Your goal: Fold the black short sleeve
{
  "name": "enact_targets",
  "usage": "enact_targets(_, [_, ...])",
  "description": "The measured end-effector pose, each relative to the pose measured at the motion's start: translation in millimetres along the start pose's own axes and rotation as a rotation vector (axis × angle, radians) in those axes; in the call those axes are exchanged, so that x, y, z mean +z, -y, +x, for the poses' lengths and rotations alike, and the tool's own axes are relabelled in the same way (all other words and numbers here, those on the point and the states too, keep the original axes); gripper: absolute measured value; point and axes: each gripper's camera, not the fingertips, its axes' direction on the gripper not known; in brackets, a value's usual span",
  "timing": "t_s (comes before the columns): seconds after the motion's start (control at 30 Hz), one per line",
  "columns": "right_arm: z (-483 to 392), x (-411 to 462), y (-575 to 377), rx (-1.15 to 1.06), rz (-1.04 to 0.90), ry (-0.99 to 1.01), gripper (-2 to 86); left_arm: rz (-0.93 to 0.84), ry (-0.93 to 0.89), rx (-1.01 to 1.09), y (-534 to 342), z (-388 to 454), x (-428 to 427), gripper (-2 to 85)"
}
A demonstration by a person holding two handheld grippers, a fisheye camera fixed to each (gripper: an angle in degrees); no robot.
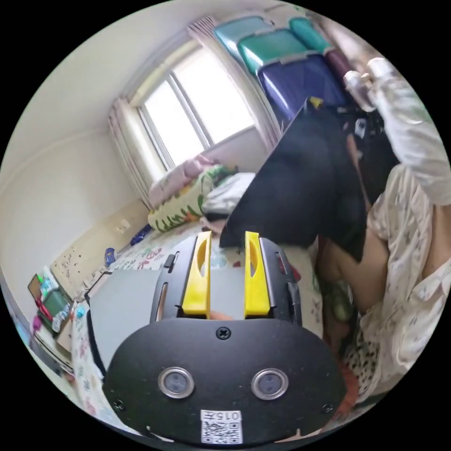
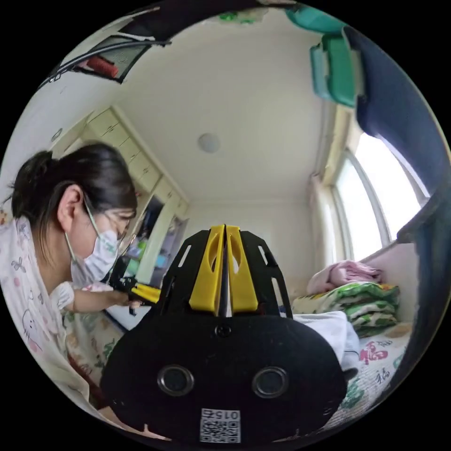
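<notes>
The black short sleeve shirt (image 1: 300, 188) hangs in the air over the bed, held up by its top corner. A yellow tip of my right gripper (image 1: 315, 101) shows at that corner. In the right gripper view my right gripper (image 2: 225, 231) has its yellow jaws pressed together on a thin dark strip of cloth, and the dark shirt (image 2: 430, 282) runs down the picture's right edge. My left gripper (image 1: 227, 237) is open, with the shirt's lower corner just past its tips. A person's hand holds the left gripper (image 2: 143, 292) low over the bed.
A grey flat board (image 1: 127, 300) lies on the flower-print bed sheet (image 1: 141, 256) under the left gripper. Folded quilts and pillows (image 1: 188, 197) are stacked by the window (image 1: 197, 108). Storage boxes (image 1: 300, 75) stand stacked behind the shirt. The person (image 2: 80, 221) leans in from the side.
</notes>
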Motion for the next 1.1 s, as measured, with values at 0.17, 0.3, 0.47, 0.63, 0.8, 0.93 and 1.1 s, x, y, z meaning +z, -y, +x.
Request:
enact_targets(0.17, [-1,-63,1,0.065,0.259,-0.198,-0.7,-0.273,-0.079,0.190,41,-28,115,12.2])
enact_targets(0.3, [-14,-56,3,0.003,0.281,-0.268,-0.6,-0.343,-0.154,0.261,76,-25,196,13.9])
enact_targets(0.47, [-26,-36,3,-0.071,0.269,-0.330,-0.5,-0.326,-0.178,0.397,114,-2,252,13.7])
enact_targets(0.63, [-25,-19,4,-0.102,0.261,-0.364,-0.5,-0.361,-0.186,0.530,115,22,273,7.0])
enact_targets(0.8, [-26,-1,20,-0.097,0.230,-0.363,-0.5,-0.271,-0.151,0.545,100,43,239,1.6])
enact_targets(0.93, [-30,12,37,-0.054,0.212,-0.370,-0.6,-0.197,-0.010,0.480,84,40,178,0.7])
enact_targets(1.1, [-11,85,96,-0.017,0.021,-0.284,-0.8,-0.101,0.213,0.318,59,21,10,0.4])
